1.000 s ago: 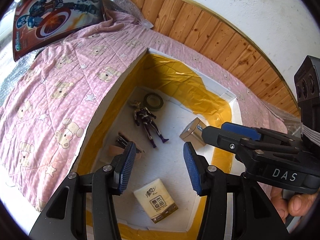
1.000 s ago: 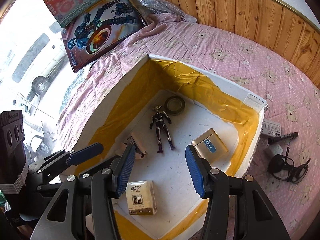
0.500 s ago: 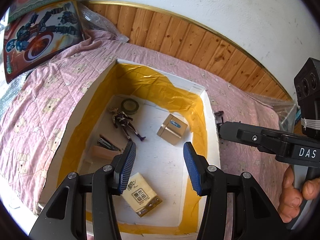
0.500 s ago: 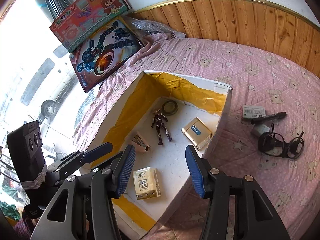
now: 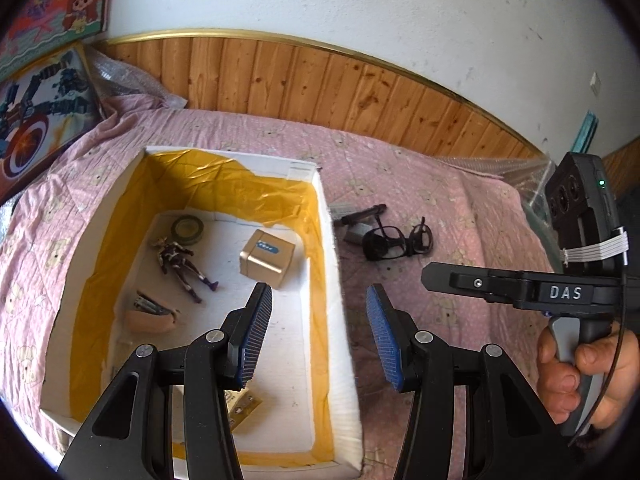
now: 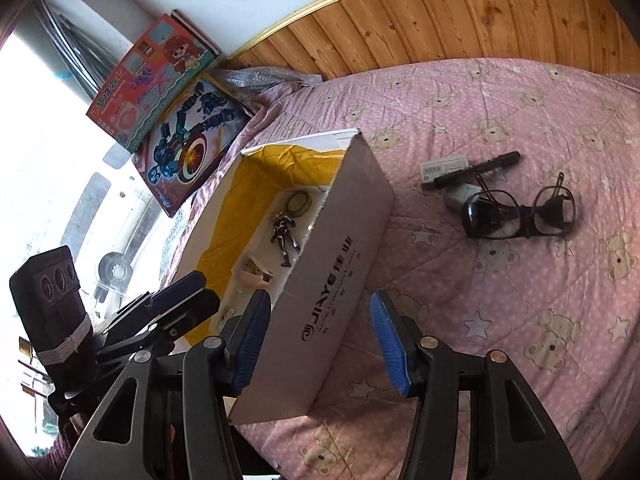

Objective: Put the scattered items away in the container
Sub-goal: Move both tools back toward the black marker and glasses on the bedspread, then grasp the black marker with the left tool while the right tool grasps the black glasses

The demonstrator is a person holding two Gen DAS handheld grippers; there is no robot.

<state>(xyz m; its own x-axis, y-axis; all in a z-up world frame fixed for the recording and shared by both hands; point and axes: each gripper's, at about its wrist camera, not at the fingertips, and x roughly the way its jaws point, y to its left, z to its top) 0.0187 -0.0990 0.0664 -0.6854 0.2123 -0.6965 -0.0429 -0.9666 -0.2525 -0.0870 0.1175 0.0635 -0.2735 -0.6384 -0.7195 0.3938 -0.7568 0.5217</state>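
A white box lined with yellow tape lies on the pink quilt; it also shows in the right wrist view. Inside lie a tape roll, a toy figure, a gold tin, a beige pouch and a tissue pack. Black glasses, a black marker and a small grey item lie right of the box; the glasses and marker also show in the right wrist view. My left gripper is open above the box's right wall. My right gripper is open above the box's outer side.
Two toy boxes lean at the window by the far left. A wood-panelled wall runs behind the bed. Bubble wrap lies at the back corner. The pink bear quilt stretches to the right of the white box.
Both grippers have swung to the right and pulled back from the box. The glasses and marker have come into the left wrist view. Both stay open and empty.
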